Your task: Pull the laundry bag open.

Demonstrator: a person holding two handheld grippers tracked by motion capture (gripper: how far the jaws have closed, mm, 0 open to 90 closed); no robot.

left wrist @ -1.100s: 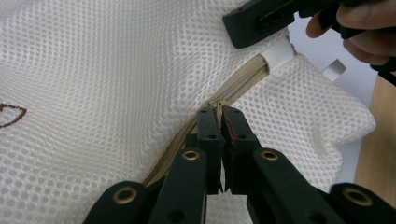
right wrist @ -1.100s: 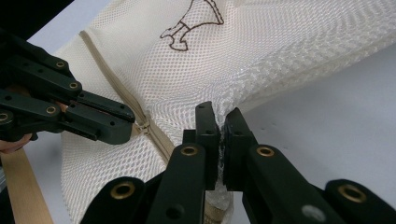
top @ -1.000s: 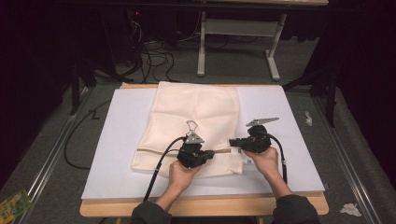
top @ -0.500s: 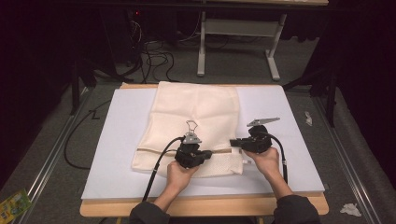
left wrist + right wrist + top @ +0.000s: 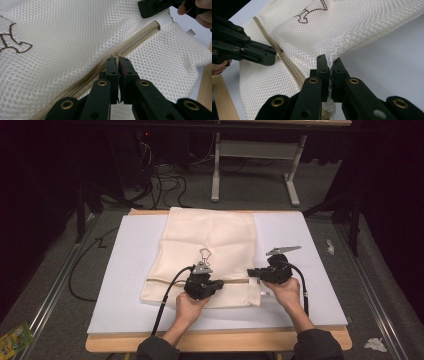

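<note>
Left claw [image 5: 117, 61] pinches the zip pull; right claw [image 5: 330, 65] clamps the cream mesh laundry bag's [image 5: 210, 240] limp, light end, probably best gripped beside the beige zipper [image 5: 135, 41].

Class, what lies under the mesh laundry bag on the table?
A white board lies under the mesh laundry bag, showing on both sides, with the wooden table edge beneath. Whatever is directly below the bag is covered.

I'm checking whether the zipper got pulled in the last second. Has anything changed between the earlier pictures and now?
Nothing visibly changed. The left gripper stays shut at the zipper of the mesh bag, and the right gripper stays shut on the bag's edge at the zipper's end. Both hands and the bag lie on the white board as before.
</note>
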